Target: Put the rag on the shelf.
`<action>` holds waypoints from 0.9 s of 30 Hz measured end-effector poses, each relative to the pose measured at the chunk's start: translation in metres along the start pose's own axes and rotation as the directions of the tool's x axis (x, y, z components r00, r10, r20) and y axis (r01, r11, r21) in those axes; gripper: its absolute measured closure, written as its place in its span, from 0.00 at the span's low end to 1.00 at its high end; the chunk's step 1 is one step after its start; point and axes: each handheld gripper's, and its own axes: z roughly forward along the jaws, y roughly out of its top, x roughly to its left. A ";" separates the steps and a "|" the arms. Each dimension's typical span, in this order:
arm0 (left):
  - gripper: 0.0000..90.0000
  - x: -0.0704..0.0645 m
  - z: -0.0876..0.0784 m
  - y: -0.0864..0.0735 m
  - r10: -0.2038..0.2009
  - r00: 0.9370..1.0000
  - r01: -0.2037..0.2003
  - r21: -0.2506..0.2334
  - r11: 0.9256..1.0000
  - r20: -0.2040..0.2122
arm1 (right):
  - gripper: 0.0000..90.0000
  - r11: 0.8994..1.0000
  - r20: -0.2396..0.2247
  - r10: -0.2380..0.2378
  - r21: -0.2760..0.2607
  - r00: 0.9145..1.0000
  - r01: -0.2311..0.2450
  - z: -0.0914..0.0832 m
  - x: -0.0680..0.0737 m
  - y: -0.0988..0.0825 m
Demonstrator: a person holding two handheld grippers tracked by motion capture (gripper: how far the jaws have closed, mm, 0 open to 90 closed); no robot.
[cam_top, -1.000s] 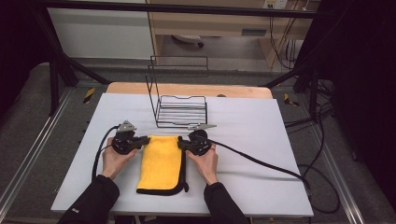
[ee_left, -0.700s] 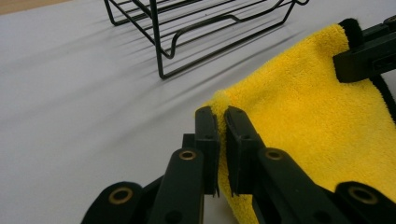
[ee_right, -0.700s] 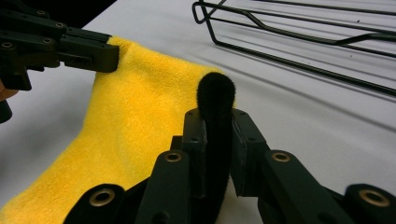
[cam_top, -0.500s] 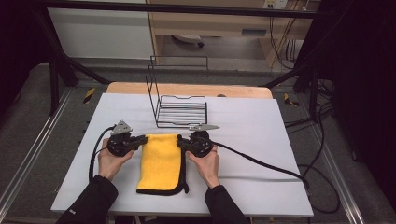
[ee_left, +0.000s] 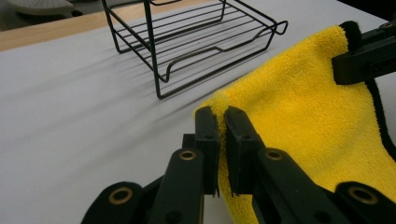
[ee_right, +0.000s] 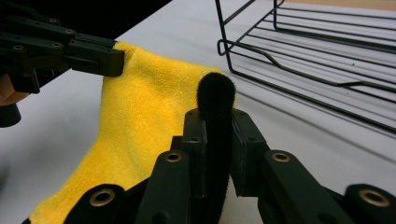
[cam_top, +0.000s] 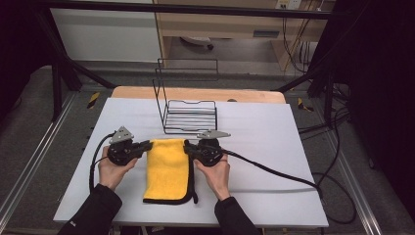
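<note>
A yellow cloth (cam_top: 168,169) with black edging lies folded on the white table (cam_top: 274,142), its far edge lifted between the two grippers. My left gripper (cam_top: 148,145) is shut on the cloth's far left corner (ee_left: 219,101). My right gripper (cam_top: 188,146) is shut on the far right corner, where the black hem (ee_right: 215,95) bulges up between the jaws. In the left gripper view the right gripper (ee_left: 364,58) holds the cloth's other corner. In the right gripper view the left gripper (ee_right: 93,58) grips the yellow cloth (ee_right: 140,121).
A black wire rack (cam_top: 188,105) stands just beyond the cloth at the table's middle back, with a tall frame at its far left. Black cables (cam_top: 274,171) trail from both grippers over the table. A wooden board (cam_top: 195,93) lies behind the rack.
The left gripper has shifted slightly left, stretching the cloth's far edge wider. The right gripper has stayed about where it was.
</note>
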 end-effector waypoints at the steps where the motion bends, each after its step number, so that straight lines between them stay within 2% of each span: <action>1: 0.94 -0.001 -0.002 0.001 0.003 1.000 -0.003 -0.003 1.000 0.000 | 0.87 1.000 0.002 -0.003 -0.005 1.000 0.003 -0.001 0.001 0.001; 14: 0.94 -0.012 -0.020 0.014 0.024 1.000 -0.024 -0.075 0.997 -0.003 | 0.87 0.997 0.000 -0.034 -0.072 0.999 0.034 -0.020 0.008 0.010; 21: 0.94 -0.019 -0.027 0.021 0.042 0.999 -0.044 -0.106 0.993 -0.014 | 0.87 0.993 0.004 -0.051 -0.103 0.999 0.051 -0.030 0.011 0.015; 27: 0.94 -0.021 -0.033 0.026 0.042 0.999 -0.044 -0.134 0.990 -0.021 | 0.87 0.989 0.011 -0.070 -0.129 0.998 0.071 -0.035 0.016 0.021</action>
